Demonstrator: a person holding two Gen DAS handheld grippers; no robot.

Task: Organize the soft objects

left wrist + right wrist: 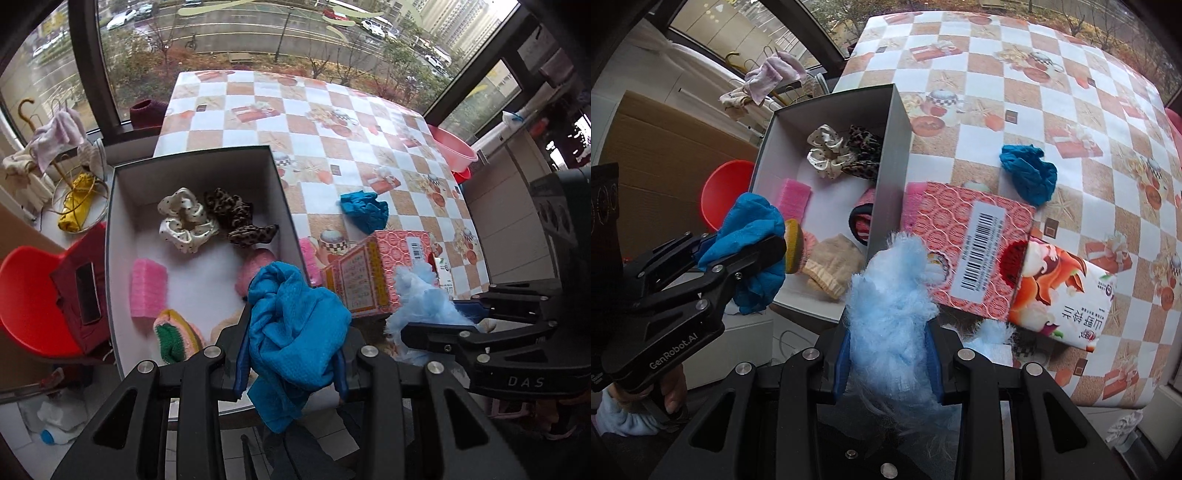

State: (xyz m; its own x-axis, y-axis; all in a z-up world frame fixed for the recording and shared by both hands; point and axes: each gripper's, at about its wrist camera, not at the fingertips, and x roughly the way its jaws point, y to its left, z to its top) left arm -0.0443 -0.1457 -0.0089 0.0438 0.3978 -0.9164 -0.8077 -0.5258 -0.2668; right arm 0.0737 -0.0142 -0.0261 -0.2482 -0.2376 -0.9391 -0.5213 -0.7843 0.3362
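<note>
**Checkered surface, both tools loaded**

Checkered surface (332,122) by window. Left tool (291,358) clamps blue cloth (295,325) at near edge of box (122,236). Right tool (890,354) clamps fluffy pale-blue piece (890,306); ahead of it, pink carton (975,251), teal scrunchie (1028,173) beyond.

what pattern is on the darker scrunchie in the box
Leopard print, brown and black; the darker scrunchie shows best in the left wrist view.

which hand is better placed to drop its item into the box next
Left. Its tongs hold the blue cloth at the white box opening; the right tongs, gripping the fluffy light-blue item, sit outside its wall.
</note>
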